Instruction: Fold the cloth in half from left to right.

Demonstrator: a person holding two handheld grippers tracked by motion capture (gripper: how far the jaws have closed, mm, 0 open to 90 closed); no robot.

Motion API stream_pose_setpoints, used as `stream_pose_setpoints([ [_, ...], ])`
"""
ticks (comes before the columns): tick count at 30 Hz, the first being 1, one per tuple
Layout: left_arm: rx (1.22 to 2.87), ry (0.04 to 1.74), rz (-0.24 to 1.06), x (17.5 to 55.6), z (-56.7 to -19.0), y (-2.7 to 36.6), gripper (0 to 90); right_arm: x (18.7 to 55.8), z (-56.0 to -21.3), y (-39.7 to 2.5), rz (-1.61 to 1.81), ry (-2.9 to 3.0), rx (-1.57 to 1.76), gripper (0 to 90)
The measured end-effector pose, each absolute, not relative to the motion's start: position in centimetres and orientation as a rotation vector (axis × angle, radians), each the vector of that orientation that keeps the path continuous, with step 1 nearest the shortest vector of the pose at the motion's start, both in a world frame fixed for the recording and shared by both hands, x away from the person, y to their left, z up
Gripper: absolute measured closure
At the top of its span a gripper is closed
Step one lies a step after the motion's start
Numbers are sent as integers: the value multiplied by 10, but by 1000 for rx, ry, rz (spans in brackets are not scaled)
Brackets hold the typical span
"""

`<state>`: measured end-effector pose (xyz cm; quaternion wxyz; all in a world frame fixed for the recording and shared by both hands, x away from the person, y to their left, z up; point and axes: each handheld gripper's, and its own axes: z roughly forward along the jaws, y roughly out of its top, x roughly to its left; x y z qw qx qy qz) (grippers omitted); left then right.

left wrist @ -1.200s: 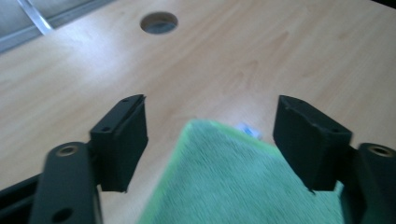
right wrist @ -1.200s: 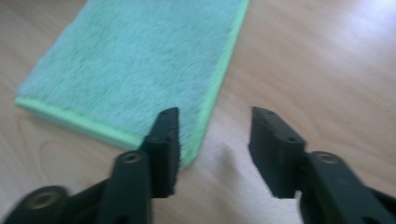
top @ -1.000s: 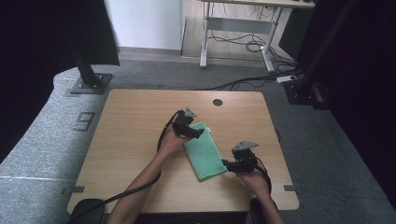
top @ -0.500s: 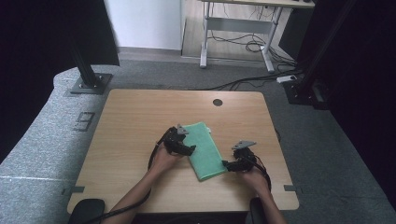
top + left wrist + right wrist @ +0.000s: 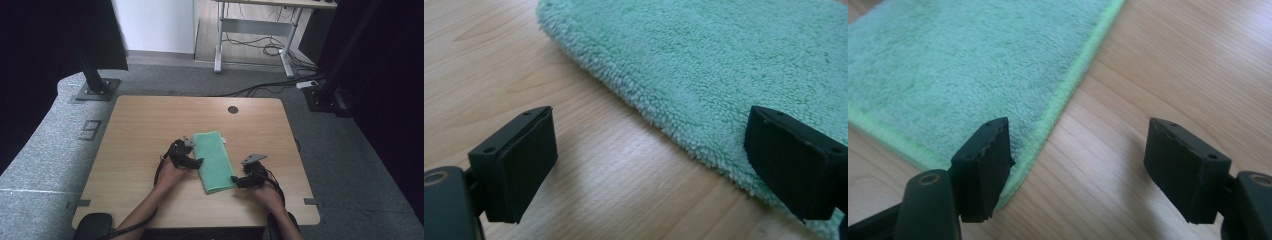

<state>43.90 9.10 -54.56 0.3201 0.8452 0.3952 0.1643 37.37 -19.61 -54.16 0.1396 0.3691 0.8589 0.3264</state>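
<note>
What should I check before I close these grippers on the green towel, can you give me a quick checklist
1. Left gripper open: ok, jaws stand wide apart.
2. Right gripper open: ok, jaws wide apart.
3. Green towel lies flat and folded on the table: ok.
4. Left jaws straddle the towel's edge: ok, one jaw over wood, the other over the towel.
5. Right jaws straddle the near corner: ok, one jaw over the hemmed edge, the other over wood.
6. Jaws low enough to catch the cloth: cannot tell.
</note>
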Motion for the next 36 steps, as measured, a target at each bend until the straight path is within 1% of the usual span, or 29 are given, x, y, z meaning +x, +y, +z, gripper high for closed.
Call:
stream_pose_setpoints([
  [9,2196,1080,427,451,-548,109,43,372,-542,-170,963,2520,997,245],
  [21,2171,1133,433,466,-548,129,35,379,-543,-137,979,2548,927,215],
  [30,2170,1150,451,478,-548,130,11,389,-543,-135,982,2538,959,212],
  [36,2171,1144,453,478,-548,129,25,391,-544,-138,988,2530,987,212],
])
